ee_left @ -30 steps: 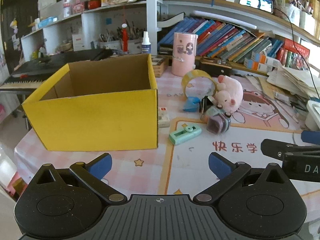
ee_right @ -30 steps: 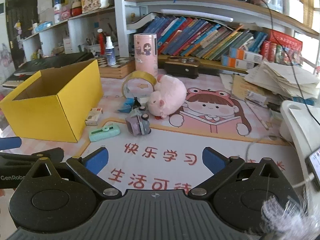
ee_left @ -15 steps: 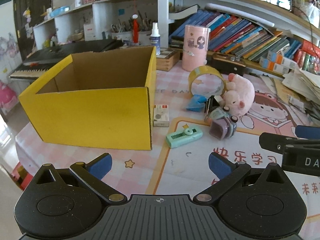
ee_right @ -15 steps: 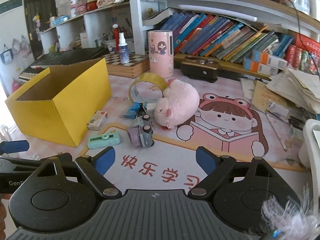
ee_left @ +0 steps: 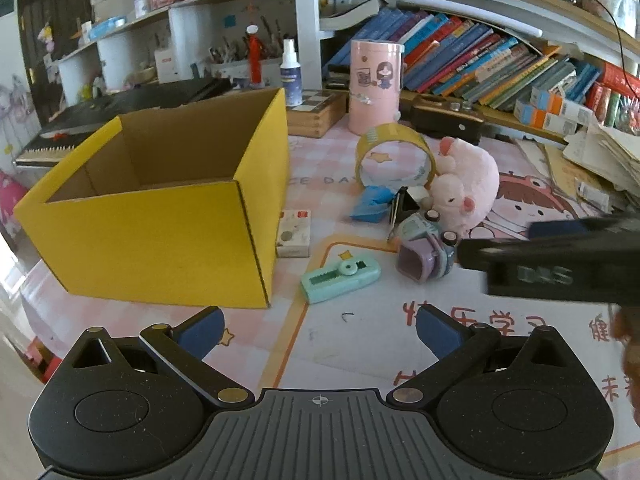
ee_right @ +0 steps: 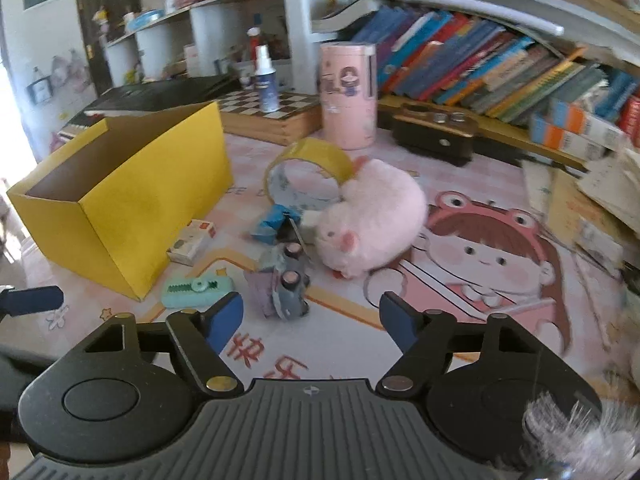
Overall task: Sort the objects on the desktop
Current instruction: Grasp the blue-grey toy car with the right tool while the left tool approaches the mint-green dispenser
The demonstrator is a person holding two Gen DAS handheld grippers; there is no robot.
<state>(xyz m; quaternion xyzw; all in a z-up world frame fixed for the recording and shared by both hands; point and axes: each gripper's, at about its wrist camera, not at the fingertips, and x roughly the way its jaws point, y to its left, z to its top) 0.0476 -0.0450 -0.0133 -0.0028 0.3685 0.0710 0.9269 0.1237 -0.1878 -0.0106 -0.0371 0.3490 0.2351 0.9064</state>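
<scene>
- A big yellow box sits on the left side of the desk. Its top is open, and the inside is plain brown card.
- Just right of the box lies a small white box with a red patch at its far end.
- Near that lies a flat mint-green gadget with a round knob on top. It lies at a slant on the desk mat.
- Right of the green gadget is a little toy car. It is purple and grey, and it lies tipped on its side so its round wheels point up.
- Behind the car is a pink plush pig. It is soft and round and lies on its side.
- A roll of yellow tape stands on its edge, touching the far side of the pig.
- A crumpled blue thing and a black clip lie between the tape and the car.
- A tall pink tube with a cartoon girl on it stands far back, near the rows of books.
- The left gripper hangs over the near edge of the mat. Its blue fingers are wide apart and hold nothing.
- The right gripper points at the toy car. Its jaws have just been closing, but they are still apart, with the car just beyond the tips and nothing gripped.
</scene>
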